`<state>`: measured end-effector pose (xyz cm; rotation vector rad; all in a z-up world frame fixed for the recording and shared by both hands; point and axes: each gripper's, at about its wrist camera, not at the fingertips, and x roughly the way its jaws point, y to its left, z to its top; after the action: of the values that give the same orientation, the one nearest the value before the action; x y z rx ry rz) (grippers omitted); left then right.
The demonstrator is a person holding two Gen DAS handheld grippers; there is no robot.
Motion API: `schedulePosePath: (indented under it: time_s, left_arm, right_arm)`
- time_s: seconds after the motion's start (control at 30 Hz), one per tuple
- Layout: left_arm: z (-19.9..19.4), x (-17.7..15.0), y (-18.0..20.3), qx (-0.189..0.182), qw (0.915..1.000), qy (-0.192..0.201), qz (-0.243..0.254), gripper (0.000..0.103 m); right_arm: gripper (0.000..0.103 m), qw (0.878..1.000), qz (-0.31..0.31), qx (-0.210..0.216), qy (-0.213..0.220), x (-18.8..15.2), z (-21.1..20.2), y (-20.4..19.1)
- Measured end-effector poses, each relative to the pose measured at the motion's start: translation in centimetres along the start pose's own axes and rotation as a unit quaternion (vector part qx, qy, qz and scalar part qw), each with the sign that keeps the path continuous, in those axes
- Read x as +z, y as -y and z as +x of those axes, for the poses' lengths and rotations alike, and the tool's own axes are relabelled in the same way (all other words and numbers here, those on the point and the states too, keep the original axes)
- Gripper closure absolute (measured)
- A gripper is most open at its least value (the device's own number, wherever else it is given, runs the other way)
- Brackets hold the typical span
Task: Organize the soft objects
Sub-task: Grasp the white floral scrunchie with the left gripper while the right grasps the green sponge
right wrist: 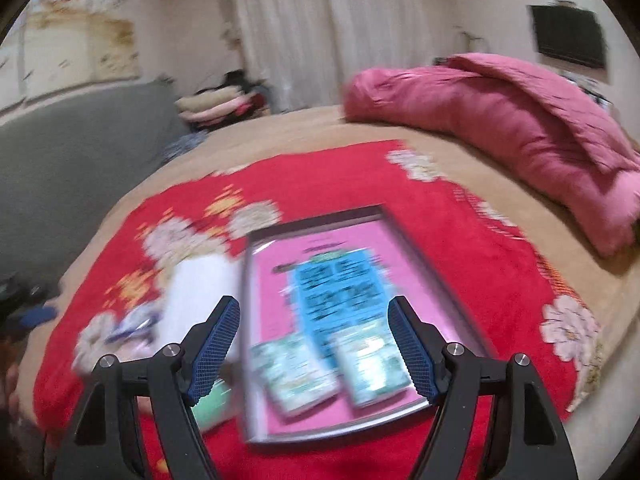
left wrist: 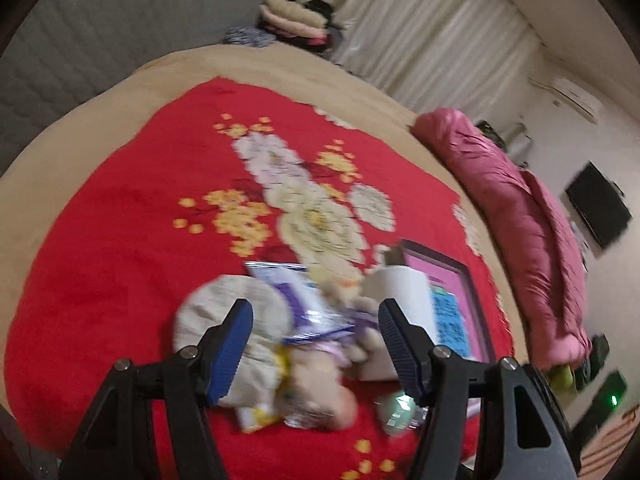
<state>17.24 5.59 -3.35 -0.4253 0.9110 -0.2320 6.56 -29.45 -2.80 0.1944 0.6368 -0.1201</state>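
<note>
1. Our left hand-held gripper (left wrist: 316,344) hangs over the bed with its blue-padded fingers (left wrist: 234,354) spread wide, nothing between them.
2. Below that gap we see a blurred heap of soft things on the red floral blanket (left wrist: 120,220): a pale round cushion (left wrist: 224,308) at the left, a plush toy (left wrist: 320,376) in the middle, and a clear plastic packet with purple print (left wrist: 296,300) lying across the two.
3. A white paper roll (left wrist: 404,292) lies just right of the heap, touching the edge of the pink tray (left wrist: 456,280) — motion blur keeps us from telling whether the plush touches the roll.
4. A small green-and-clear object (left wrist: 396,412) lies on the blanket near the right finger of this hand-held gripper; we cannot tell what it is.
5. Our right hand-held gripper (right wrist: 314,344) is also wide open and empty, hovering over the near half of the pink tray (right wrist: 360,248).
6. Inside the tray we see a blue printed sheet (right wrist: 336,288) and two pale green packets (right wrist: 294,372) side by side at the near end — both resting on the tray floor.
7. The white paper roll (right wrist: 200,292) lies just left of the tray, against its rim.
8. A rolled pink quilt (right wrist: 500,120) lies along the far right side of the bed, well apart from the tray.
</note>
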Motion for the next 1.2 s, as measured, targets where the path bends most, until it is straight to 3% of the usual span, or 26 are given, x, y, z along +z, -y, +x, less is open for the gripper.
schedulePosePath:
  time_s: [0.17, 0.33, 0.5, 0.87, 1.0, 1.07, 1.13, 1.2]
  left_arm:
    - [1.1, 0.2, -3.3, 0.019, 0.9993, -0.008, -0.030, 0.038]
    - [2.5, 0.8, -3.7, 0.020, 0.9993, -0.021, -0.025, 0.038]
    - [4.1, 0.7, -5.2, 0.040, 0.9975, -0.031, -0.049, 0.038]
    - [7.0, -1.4, -7.0, 0.057, 0.9952, -0.059, -0.053, 0.042]
    - [7.2, -1.8, -7.5, 0.054, 0.9948, -0.064, -0.058, 0.059]
    - [7.2, -1.9, -7.7, 0.048, 0.9950, -0.063, -0.062, 0.063]
    - [7.0, -1.9, -7.9, 0.040, 0.9950, -0.061, -0.067, 0.077]
    - [6.6, -1.9, -8.0, 0.034, 0.9951, -0.055, -0.075, 0.084]
  right_arm:
    - [0.025, 0.996, -0.033, 0.063, -0.051, -2.4, 0.7, -4.1]
    - [0.025, 0.986, -0.050, 0.115, -0.108, -4.8, 2.0, -7.4]
    - [0.025, 0.979, -0.071, 0.136, -0.136, -6.5, 2.5, -9.2]
    - [0.025, 0.970, -0.023, 0.152, -0.188, -7.6, 5.1, -8.7]
    - [0.025, 0.969, -0.022, 0.152, -0.192, -7.8, 5.5, -8.7]
    - [0.025, 0.970, -0.019, 0.151, -0.191, -7.8, 5.6, -8.6]
    - [0.025, 0.970, -0.014, 0.149, -0.191, -7.8, 5.7, -8.4]
    - [0.025, 0.970, -0.008, 0.149, -0.190, -7.7, 5.9, -8.1]
